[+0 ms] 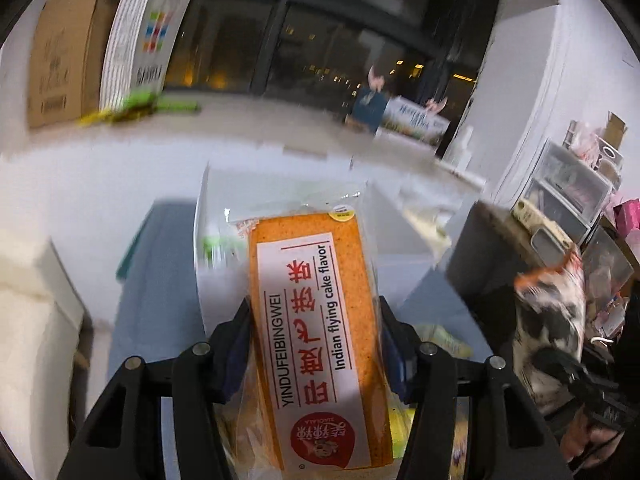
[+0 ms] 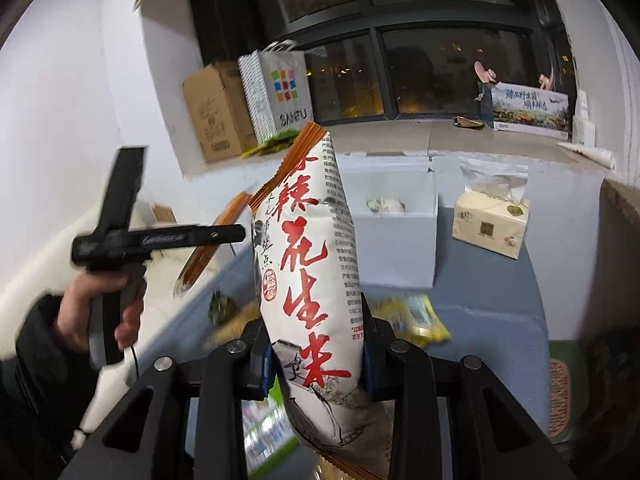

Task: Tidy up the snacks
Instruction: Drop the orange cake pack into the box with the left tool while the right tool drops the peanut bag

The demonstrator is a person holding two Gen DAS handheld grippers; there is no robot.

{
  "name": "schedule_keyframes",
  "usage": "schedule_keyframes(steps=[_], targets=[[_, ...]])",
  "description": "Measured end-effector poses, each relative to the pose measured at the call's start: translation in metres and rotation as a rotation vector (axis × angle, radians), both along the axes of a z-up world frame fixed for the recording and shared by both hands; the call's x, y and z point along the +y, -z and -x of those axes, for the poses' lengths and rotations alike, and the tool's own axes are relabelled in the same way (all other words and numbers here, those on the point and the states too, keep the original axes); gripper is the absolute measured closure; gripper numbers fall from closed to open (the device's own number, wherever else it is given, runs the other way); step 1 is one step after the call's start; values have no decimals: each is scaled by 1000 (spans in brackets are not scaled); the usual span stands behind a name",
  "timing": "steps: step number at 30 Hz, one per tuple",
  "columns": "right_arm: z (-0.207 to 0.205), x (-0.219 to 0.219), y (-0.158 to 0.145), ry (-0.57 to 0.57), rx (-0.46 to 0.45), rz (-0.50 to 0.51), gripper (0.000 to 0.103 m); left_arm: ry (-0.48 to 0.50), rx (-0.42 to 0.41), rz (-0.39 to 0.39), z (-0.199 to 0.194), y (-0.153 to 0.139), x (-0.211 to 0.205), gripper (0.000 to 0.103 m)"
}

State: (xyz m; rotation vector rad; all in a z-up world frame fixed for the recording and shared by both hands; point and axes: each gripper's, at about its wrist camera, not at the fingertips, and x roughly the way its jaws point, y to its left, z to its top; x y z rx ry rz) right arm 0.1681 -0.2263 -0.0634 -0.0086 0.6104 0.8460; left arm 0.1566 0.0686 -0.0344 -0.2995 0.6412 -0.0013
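Left wrist view: the left gripper is clamped on an orange cake packet, its black fingers pressing both long sides of the clear wrapper. The packet lies lengthwise between them and runs away from the camera, with a white label on top that reads "Indian flying cake flavor". Beyond its far end a white box stands on a grey-blue table. At the right edge, blurred, the other snack bag shows, with a dark gripper body below it.

Right wrist view: the right gripper is closed on a white peanut bag with large red characters and orange crimped ends. The bag stands nearly upright, pinched low on its body, its top leaning slightly left. Behind it the same white box sits on the table, with something pale inside it. A tissue pack rests to the right of the box, apart from it. Yellow packets lie on the table just in front of the box.

To the left, a person's hand grips the handle of the other tool, and the orange cake packet sticks out edge-on beyond its dark arm. On the far window sill stand a cardboard box and a paper bag side by side.
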Motion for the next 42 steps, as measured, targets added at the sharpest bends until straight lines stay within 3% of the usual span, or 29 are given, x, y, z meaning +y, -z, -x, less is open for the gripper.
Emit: schedule_keyframes(steps=[6, 9, 16, 23, 24, 26, 27, 28, 29, 31, 36, 39, 42], targets=[[-69, 31, -40, 90, 37, -62, 68, 9, -87, -57, -54, -39, 16, 42], [-112, 49, -55, 126, 71, -79, 68, 13, -63, -118, -95, -52, 22, 42], [-204, 94, -61, 231, 130, 7, 68, 0, 35, -163, -164, -35, 37, 42], [-248, 114, -43, 280, 168, 116, 68, -32, 113, -160, -196, 2, 45, 40], [-251, 117, -39, 288, 170, 135, 68, -38, 121, -160, -198, 6, 47, 37], [-256, 120, -32, 290, 180, 157, 67, -62, 150, -164, -200, 14, 51, 14], [-258, 121, -28, 299, 187, 168, 66, -66, 159, -171, -200, 16, 52, 10], [-259, 122, -24, 302, 198, 171, 63, -66, 161, -174, -198, 17, 53, 2], [-262, 121, -21, 306, 214, 168, 57, -64, 162, -172, -196, 17, 54, 0], [-264, 121, -14, 310, 232, 169, 0, -87, 172, -188, -191, 16, 57, 0], [-257, 125, -12, 327, 180, 222, 0, -113, 132, -169, -174, 3, 67, 0], [-248, 124, -19, 320, 146, 198, 0, -121, 110, -183, -162, -5, 66, 0], [-238, 121, -27, 291, 129, 178, 0, -112, 87, -143, -143, -15, 69, 0]])
